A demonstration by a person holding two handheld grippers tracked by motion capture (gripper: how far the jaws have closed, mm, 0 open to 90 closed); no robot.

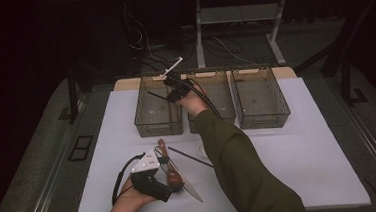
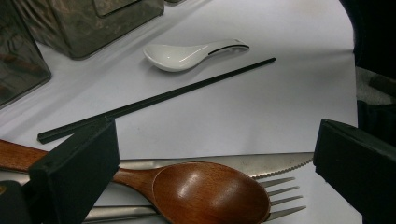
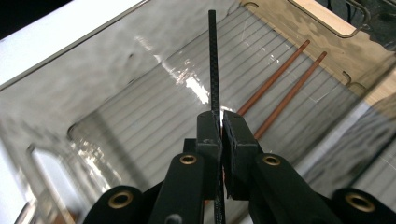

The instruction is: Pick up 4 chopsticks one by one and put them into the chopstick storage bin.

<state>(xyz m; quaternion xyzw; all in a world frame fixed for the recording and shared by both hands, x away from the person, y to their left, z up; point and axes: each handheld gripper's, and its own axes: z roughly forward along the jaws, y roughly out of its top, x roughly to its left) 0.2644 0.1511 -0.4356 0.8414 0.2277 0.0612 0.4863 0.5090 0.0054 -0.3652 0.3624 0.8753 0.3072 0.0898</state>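
The black chopstick point(image 3: 214, 60) is clamped between the closed fingers of the right gripper point(image 3: 221, 122), above the left bin point(image 1: 142, 120) of three near the far edge of the bench point(image 1: 299, 148). Two brown chopsticks point(image 3: 280, 88) already lie in that bin. The grip is near one end, so the stick could swing or catch the bin wall and fall outside. The left gripper point(image 1: 174, 187) rests near the front edge, fingers open over the wooden spoon point(image 2: 205, 191), knife point(image 2: 261, 163) and fork point(image 2: 282, 196); a second black chopstick point(image 2: 159, 98) and white spoon point(image 2: 187, 53) lie beyond.
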